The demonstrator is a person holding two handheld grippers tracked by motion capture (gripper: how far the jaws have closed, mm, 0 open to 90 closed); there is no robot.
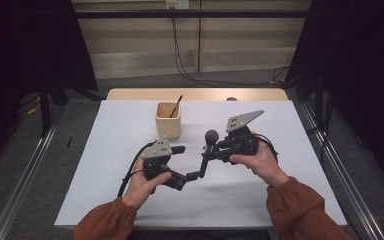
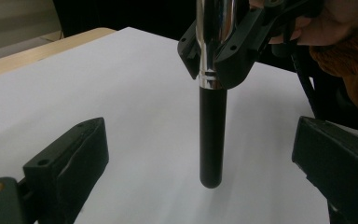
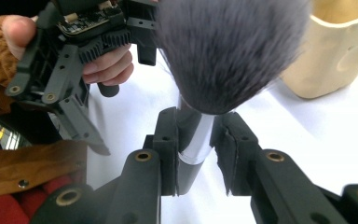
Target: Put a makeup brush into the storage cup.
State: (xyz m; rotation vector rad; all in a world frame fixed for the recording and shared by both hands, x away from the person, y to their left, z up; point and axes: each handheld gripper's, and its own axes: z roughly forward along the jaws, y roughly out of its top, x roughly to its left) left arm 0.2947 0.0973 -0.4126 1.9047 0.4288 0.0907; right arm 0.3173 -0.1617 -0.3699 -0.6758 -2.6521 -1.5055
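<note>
A white table [image 1: 105, 165] stands in a dark room. The right gripper [image 1: 206, 156] clamps the makeup brush [image 3: 193, 140]; the left gripper [image 2: 200, 158] gapes wide around its black handle, holding nothing.

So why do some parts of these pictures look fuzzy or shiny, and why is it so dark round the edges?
High view: the white table is evenly lit, the surroundings nearly black. Left gripper view: the brush has bright glare on its chrome collar, and the near jaws are soft. Right gripper view: the bristles sit so close that they blur, as does the beige cup behind; the right gripper looks sharper.
</note>
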